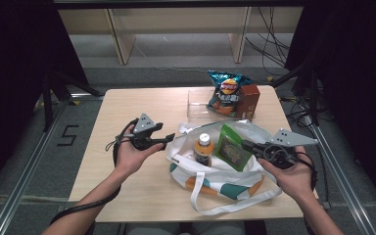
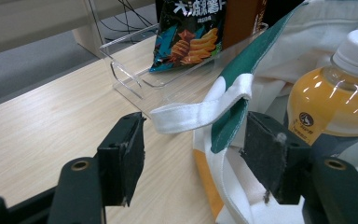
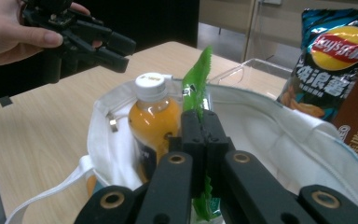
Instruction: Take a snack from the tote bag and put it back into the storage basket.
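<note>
Black right tongs (image 3: 200, 128) pinch a green snack packet (image 1: 232, 147) over the white tote bag (image 1: 235, 178) beside the juice bottle (image 1: 203, 148), seemingly for packing, while the open left tongs (image 2: 191, 154) flank the bag's rim, probably steadying it on the table (image 1: 127, 107).

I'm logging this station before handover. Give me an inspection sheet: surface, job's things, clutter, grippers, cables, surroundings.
Surface: wooden table, bare at its left.
Job's things: tote bag open, orange bottle upright inside; green packet at the bag's mouth.
Clutter: clear tray at the far edge holding a chip bag and a brown box.
Grippers: left gripper open, either side of the bag's strap; right gripper shut on the packet.
Cables: one trails from each gripper; more on the floor far right.
Surroundings: wooden frame beyond the table, dark curtains at both sides.
</note>
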`<action>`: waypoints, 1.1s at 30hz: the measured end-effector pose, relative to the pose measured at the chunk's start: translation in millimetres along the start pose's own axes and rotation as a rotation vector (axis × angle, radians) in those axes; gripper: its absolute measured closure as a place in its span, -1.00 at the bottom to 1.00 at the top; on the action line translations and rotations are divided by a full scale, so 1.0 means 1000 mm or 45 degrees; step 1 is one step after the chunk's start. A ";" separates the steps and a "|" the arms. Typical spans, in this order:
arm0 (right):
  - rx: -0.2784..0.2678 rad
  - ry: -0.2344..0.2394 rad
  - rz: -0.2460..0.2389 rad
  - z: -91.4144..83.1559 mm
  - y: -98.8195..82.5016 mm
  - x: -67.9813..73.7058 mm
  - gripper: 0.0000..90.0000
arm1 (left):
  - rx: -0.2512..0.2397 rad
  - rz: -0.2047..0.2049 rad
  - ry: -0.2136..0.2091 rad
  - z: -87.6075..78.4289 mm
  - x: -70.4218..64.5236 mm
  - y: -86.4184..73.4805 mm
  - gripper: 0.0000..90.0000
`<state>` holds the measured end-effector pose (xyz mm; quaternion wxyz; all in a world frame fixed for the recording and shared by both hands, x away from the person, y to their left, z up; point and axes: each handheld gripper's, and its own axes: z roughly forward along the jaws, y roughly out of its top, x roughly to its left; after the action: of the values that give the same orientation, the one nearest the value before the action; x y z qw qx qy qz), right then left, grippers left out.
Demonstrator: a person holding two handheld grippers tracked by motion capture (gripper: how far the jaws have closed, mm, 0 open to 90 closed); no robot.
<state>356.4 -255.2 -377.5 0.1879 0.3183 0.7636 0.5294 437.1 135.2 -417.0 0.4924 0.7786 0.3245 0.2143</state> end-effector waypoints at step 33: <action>-0.076 -0.076 -0.062 -0.006 0.035 -0.018 1.00 | -0.003 -0.002 -0.001 0.000 0.000 0.001 -0.16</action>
<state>375.7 -262.9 -344.2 0.2329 0.3095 0.7491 0.5374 437.0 135.0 -416.1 0.4938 0.7779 0.3246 0.2140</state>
